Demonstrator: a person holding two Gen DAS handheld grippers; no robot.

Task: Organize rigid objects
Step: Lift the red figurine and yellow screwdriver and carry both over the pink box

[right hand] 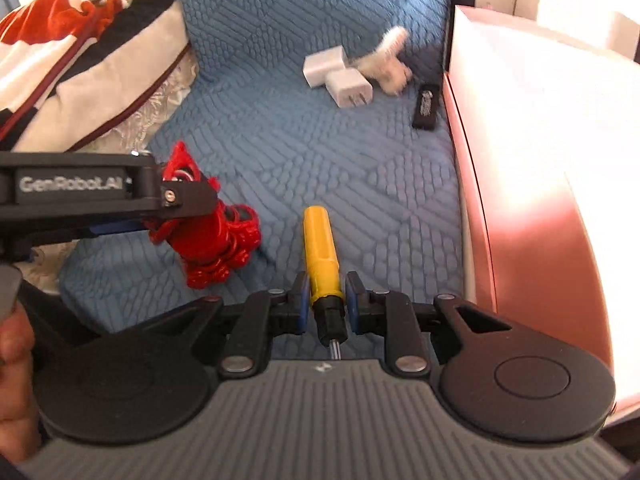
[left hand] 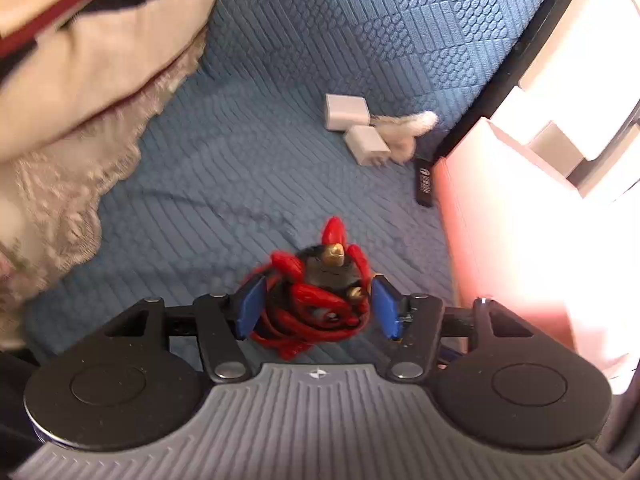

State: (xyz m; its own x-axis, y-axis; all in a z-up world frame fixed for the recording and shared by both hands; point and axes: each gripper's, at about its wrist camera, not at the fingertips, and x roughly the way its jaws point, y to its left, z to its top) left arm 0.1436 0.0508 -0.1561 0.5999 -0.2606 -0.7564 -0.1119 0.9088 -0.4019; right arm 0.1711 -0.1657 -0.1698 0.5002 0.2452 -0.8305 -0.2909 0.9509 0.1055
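Observation:
A red and black toy figure [left hand: 316, 292] with gold tips sits between the blue pads of my left gripper [left hand: 318, 308], which is shut on it just above the blue quilted bedcover [left hand: 280, 60]. From the right wrist view the same toy [right hand: 216, 240] hangs from the left gripper's black fingers [right hand: 188, 196] at the left. My right gripper [right hand: 326, 300] is shut on a yellow-handled screwdriver [right hand: 320, 248]. The handle points away from the camera and the metal shaft runs back toward it.
Two white charger plugs [left hand: 346, 112] [left hand: 368, 146], a white fluffy thing [left hand: 404, 128] and a black stick-shaped device [left hand: 424, 182] lie ahead near a pink box [left hand: 520, 220]. A patterned pillow with lace trim [left hand: 80, 60] fills the left. A hand [right hand: 12, 360] shows at lower left.

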